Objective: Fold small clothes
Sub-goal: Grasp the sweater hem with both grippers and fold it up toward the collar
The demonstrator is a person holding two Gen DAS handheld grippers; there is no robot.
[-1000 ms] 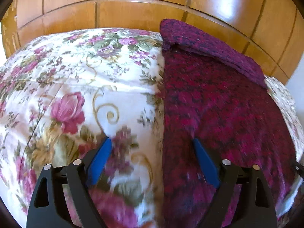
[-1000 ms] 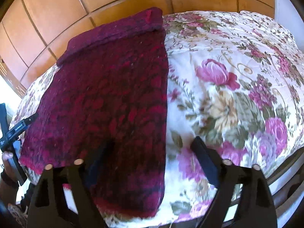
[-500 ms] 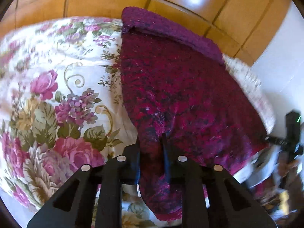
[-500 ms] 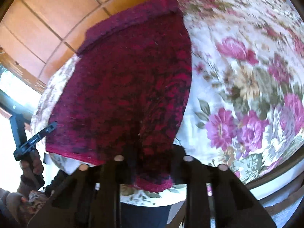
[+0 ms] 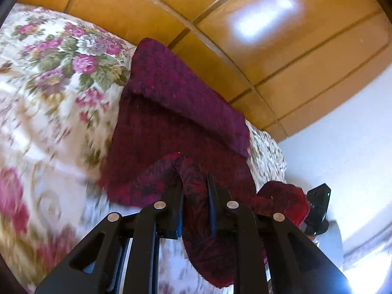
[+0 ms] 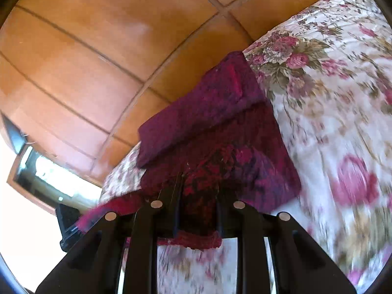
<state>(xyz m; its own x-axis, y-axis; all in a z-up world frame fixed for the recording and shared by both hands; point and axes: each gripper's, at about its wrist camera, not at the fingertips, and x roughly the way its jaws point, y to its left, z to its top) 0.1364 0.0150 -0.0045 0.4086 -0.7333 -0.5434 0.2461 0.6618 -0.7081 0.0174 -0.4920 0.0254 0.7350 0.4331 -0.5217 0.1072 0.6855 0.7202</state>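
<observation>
Both grippers have a pinch of the same dark red knit garment [image 5: 171, 112] here. The left gripper [image 5: 194, 196] is clamped tight on a bunched-up ridge of the near hem, and the fabric arches up between its black fingers [image 5: 175, 203] and hangs below them in a loose fold. The right gripper [image 6: 198, 196] is clamped on the other near corner of the hem the same way, with a strip of red edge sagging under its fingers [image 6: 226, 210].

The near end of the knit is lifted off the floral bedspread [image 5: 49, 85], while the far end lies flat by the far edge of the bed. That far end has a band folded over onto itself, right up against the wooden panelled wall [image 5: 257, 49].

In the left wrist view the right gripper's black body shows at the right edge, with more red fabric bunched beside it. Bedspread is pretty motion-blurred in both views.
</observation>
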